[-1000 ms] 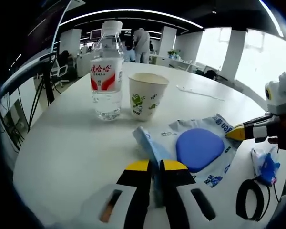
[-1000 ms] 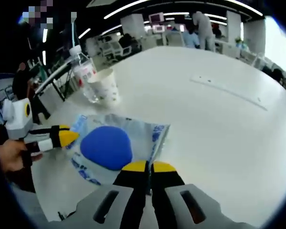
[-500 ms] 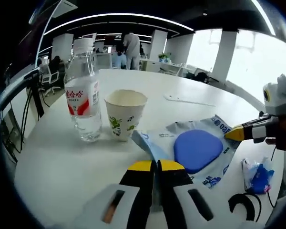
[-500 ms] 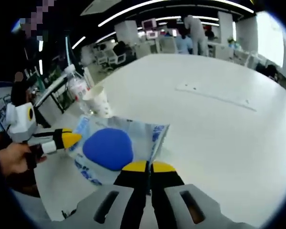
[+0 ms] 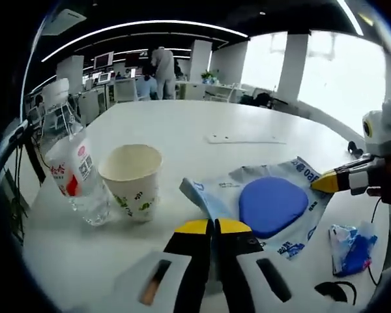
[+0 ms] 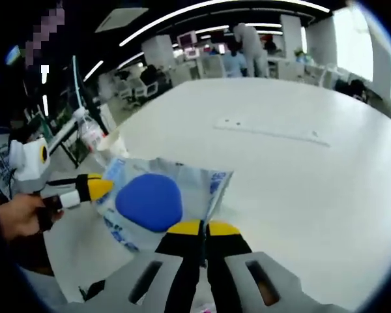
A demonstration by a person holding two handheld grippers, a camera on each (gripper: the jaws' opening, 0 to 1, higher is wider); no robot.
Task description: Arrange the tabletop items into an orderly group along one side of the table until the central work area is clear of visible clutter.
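Left gripper view has my left hand-held gripper (image 5: pixel 213 226) clamped on one corner of the limp, crinkly blue-pad pouch (image 5: pixel 267 205) just ahead, my right hand-held gripper (image 6: pixel 197 228) pinching the opposite corner, so I judge edges grip best.

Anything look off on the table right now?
Nothing spilled. The pouch hangs stretched between both grippers, left and right, each shut on a corner. Beside the paper cup, the water bottle appears tilted, perhaps from the lens.

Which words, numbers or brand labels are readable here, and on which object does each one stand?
"60": blue digits, seen upside down, on the plastic packet edge.
Water bottle label: red characters, a QR code; too blurred to read.
Paper cup: green print, no readable words.
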